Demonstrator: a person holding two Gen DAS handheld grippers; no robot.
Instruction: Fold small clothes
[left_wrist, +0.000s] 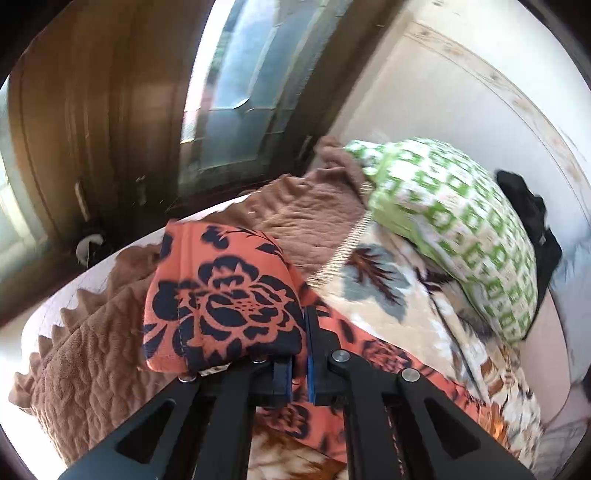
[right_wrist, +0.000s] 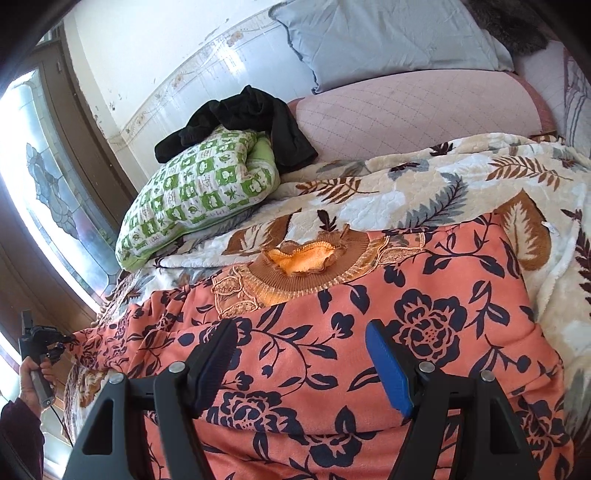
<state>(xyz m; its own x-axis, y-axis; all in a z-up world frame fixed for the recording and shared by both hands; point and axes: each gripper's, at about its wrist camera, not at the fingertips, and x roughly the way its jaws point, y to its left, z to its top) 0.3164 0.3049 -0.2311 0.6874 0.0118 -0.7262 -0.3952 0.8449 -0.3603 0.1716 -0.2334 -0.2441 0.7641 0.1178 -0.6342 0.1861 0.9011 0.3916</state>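
An orange garment with dark navy flowers lies spread on the bed, its knitted collar at the far side. My right gripper is open just above its middle, holding nothing. My left gripper is shut on a lifted sleeve end of the same garment, which drapes over the left finger and hides it. In the right wrist view the left gripper shows at the far left, held in a hand, pinching the sleeve tip.
A leaf-patterned cream blanket covers the bed. A green checked pillow with black clothing lies by the wall. A brown blanket lies at the bed's edge beside a wooden door. A blue pillow is at the head.
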